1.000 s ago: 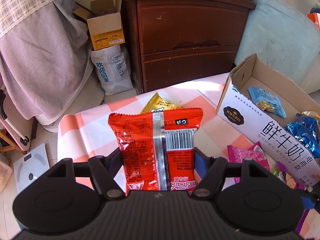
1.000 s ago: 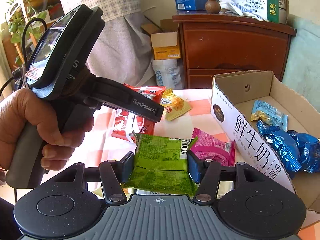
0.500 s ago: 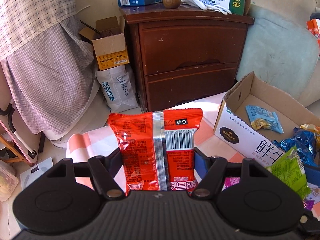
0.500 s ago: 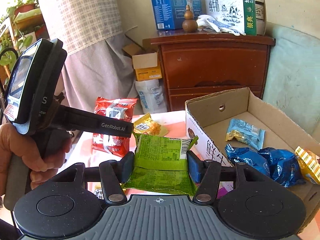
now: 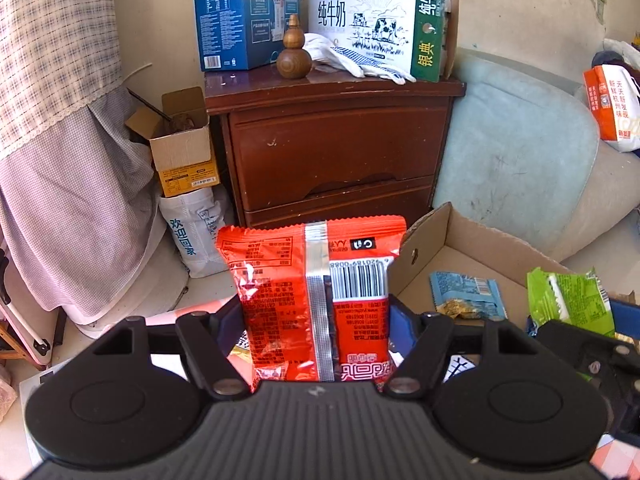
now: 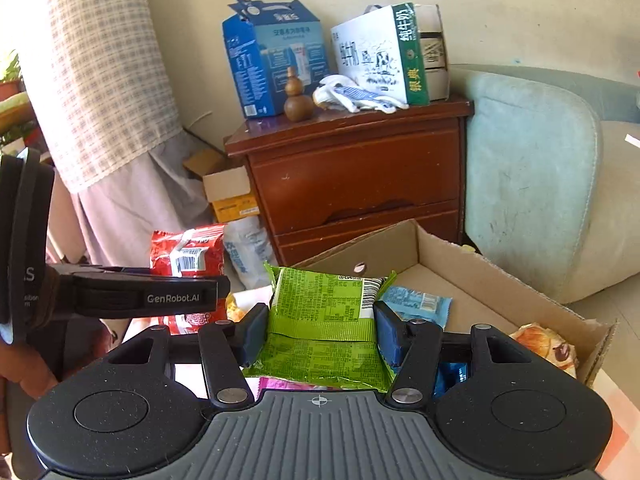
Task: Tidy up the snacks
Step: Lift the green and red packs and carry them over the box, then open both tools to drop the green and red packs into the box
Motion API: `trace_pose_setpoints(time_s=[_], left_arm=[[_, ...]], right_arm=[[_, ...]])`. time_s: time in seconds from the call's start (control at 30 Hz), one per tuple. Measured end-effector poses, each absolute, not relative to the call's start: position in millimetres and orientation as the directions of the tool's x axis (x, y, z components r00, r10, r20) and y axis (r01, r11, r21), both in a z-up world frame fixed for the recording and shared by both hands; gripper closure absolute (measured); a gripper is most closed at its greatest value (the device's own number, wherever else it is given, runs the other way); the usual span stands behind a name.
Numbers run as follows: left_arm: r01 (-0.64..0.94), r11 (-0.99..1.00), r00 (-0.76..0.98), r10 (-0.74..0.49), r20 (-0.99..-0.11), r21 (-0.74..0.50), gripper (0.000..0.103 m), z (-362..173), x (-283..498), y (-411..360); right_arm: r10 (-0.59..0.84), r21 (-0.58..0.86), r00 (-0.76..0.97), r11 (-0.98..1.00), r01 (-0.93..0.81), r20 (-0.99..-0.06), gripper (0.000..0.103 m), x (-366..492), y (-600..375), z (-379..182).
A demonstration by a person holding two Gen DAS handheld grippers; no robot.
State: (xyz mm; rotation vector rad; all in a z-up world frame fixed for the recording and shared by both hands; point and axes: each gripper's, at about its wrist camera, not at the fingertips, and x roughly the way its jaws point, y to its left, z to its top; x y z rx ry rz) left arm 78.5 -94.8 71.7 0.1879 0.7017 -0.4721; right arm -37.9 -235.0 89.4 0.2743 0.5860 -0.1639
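gripping a red snack packet (image 5: 316, 300) in the left tool (image 5: 316, 316) and a green snack packet (image 6: 324, 320) in the right tool (image 6: 320, 332), hovering beside an open cardboard box (image 6: 480, 276).

Readable print on cartons, bag and tool

The white-and-green cardboard milk carton (image 5: 376, 24) reads "纯牛奶" and "银典"; the white plastic bag (image 5: 192, 236) reads "欢迎回家"; the black handheld tongs (image 6: 144, 298) read "GenRobot.AI".

Pink-and-white checked tablecloth (image 6: 616, 432) is covering the table and showing only in slivers below both grippers. An open brown cardboard box (image 5: 472, 240) is sitting on it. A magenta snack packet (image 6: 276, 383) and a yellow snack packet (image 6: 234, 312) are lying on the cloth beside the box, mostly hidden by the gripper bodies.
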Motion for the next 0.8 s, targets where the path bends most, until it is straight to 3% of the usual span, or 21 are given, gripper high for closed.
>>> trace_pose_setpoints(time_s=[0.8], left_arm=[[0.576, 0.810, 0.579, -0.497, -0.646, -0.108, 0.032, 56, 81, -186]], right_arm=[[-0.277, 0.286, 0.760, 0.808, 0.516, -0.588, 0.045, -58, -303, 88]])
